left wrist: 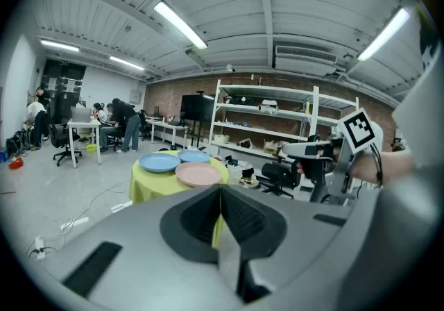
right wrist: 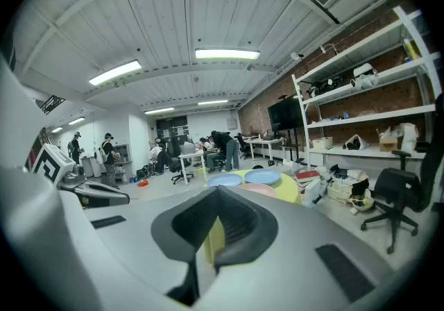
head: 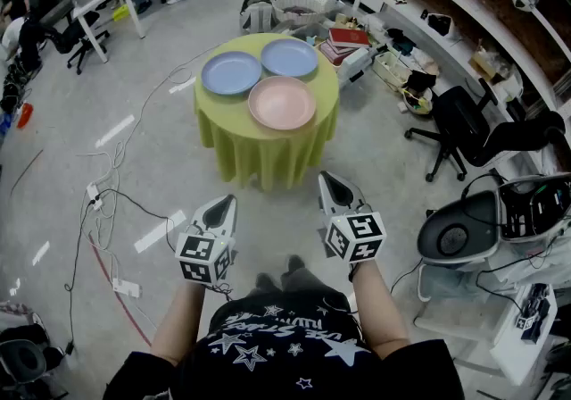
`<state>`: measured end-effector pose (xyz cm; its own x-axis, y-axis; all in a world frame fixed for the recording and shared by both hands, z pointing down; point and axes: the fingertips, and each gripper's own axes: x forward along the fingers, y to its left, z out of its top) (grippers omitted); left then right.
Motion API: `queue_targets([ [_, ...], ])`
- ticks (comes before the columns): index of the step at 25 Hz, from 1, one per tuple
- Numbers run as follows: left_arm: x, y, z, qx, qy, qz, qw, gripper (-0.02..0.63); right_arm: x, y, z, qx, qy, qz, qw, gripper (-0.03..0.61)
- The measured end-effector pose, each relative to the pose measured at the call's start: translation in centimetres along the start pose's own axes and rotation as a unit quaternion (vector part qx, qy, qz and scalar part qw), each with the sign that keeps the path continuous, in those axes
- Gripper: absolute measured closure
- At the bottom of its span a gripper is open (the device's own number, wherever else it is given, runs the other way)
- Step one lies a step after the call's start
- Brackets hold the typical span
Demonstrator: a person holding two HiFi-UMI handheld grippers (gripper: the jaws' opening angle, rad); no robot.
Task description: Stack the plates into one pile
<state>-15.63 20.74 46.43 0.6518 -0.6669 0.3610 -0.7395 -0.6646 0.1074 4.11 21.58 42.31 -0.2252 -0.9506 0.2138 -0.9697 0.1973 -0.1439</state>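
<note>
Three plates: all lie flat on the bench (head: 268, 153), spread over its yellow-green cloth, none on top of another.
Pink plate (head: 282, 103): on the bench's near side, closest to the person.
Left blue plate (head: 231, 73): toward the bench's left edge, just beside the pink plate; I cannot tell if the rims touch.
Far blue plate (head: 289, 57): at the back of the bench, just beside the other two.
Left gripper (head: 229, 200): held in the air well short of the bench, fingers pressed together with nothing between them.
Right gripper (head: 325, 177): level with the left one, also well short of the bench, fingers pressed together and empty.
Cables (head: 107, 202): trailing over the floor left of the bench.
Office chair (head: 464, 121): right of the bench, well apart from it.
</note>
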Motion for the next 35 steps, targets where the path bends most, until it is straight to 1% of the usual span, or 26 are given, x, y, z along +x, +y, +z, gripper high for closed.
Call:
queue_targets([
  [5,0.0,-0.9,-0.5,-0.014,0.004,-0.004,0.9999,0.595,0.5,0.3,0.1,0.007,0.002,0.011,1.000,0.563],
  [10,-0.4,-0.5,-1.1,-0.020,0.011,-0.003,0.9997,0.595,1.2,1.2,-0.3,0.015,0.013,0.019,1.000,0.563],
  [14,-0.3,0.2,-2.1,-0.023,0.018,-0.005,0.9996,0.595,1.5,1.3,-1.7,0.018,0.027,0.012,0.999,0.563],
  [18,-0.1,0.3,-3.0,-0.024,0.024,-0.009,0.9994,0.595,1.1,0.6,-3.0,0.035,0.034,-0.014,0.999,0.563],
  [20,-0.4,0.8,-3.0,-0.028,0.023,-0.010,0.9993,0.595,1.2,1.0,-3.1,0.043,0.028,-0.003,0.999,0.563],
  [22,-0.6,1.5,-2.8,-0.032,0.020,-0.007,0.9992,0.595,1.8,1.3,-3.1,0.044,0.027,0.009,0.999,0.563],
  [29,-0.4,3.2,-3.9,-0.055,0.031,0.005,0.9980,0.595,3.8,0.1,-4.0,0.031,0.037,-0.012,0.999,0.561],
  [32,0.0,4.4,-3.6,-0.059,0.033,0.016,0.9976,0.594,5.5,-0.8,-4.3,0.049,0.045,-0.007,0.998,0.561],
  [35,1.3,5.9,-2.9,-0.058,0.034,0.033,0.9972,0.595,7.6,-1.9,-3.8,0.070,0.040,0.005,0.997,0.561],
])
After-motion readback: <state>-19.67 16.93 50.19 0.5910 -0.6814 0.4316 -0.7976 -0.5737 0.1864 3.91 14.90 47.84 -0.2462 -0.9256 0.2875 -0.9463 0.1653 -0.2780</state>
